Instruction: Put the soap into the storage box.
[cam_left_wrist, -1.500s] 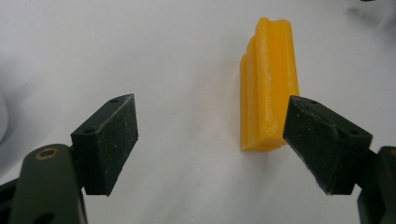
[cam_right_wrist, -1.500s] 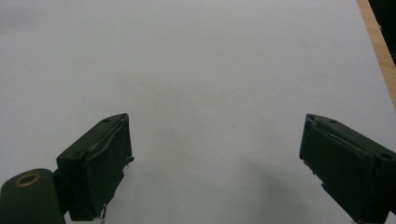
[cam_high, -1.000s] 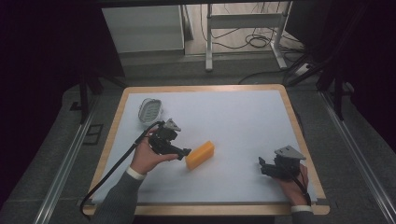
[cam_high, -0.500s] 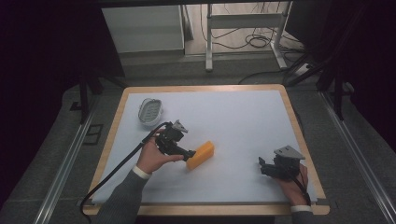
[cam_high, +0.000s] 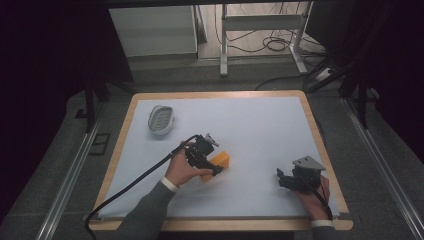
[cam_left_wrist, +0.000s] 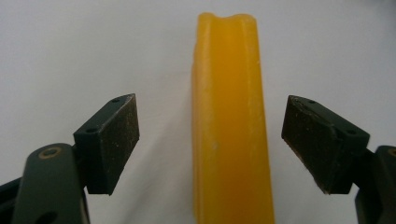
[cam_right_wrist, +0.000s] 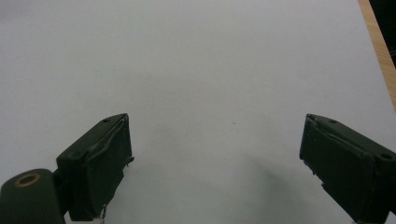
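Setting: a dim room with a metal table frame and loose cables on the floor behind; in front, a wood-edged table (cam_high: 305, 107) topped with a plain white sheet. Item one: a long yellow block with rounded edges and a waxy, soap-like surface (cam_high: 220, 160), lying flat on the sheet left of centre. In the left gripper view the yellow block (cam_left_wrist: 229, 126) runs straight away from the camera, with a shallow groove along its top face and a notched far end. Item two: the left gripper (cam_high: 216, 170), black, held in the person's left hand (cam_high: 182, 170), poised at the near end of the block with its jaws wide apart, one pad to either side and neither touching. Item three: the right gripper (cam_high: 281, 178), black with a grey three-cornered plate, resting near the right front corner of the table, well apart from the block; its jaws also stand wide over bare sheet. Item four: a small oval grey ribbed dish (cam_high: 161, 119), near the far left corner. Handling notes, by judgement: the block looks light, stiff and solid, yet smooth enough to slip. The long flat sides suit the pads best; grip near mid-length rather than at the end, squarely, with moderate pressure.
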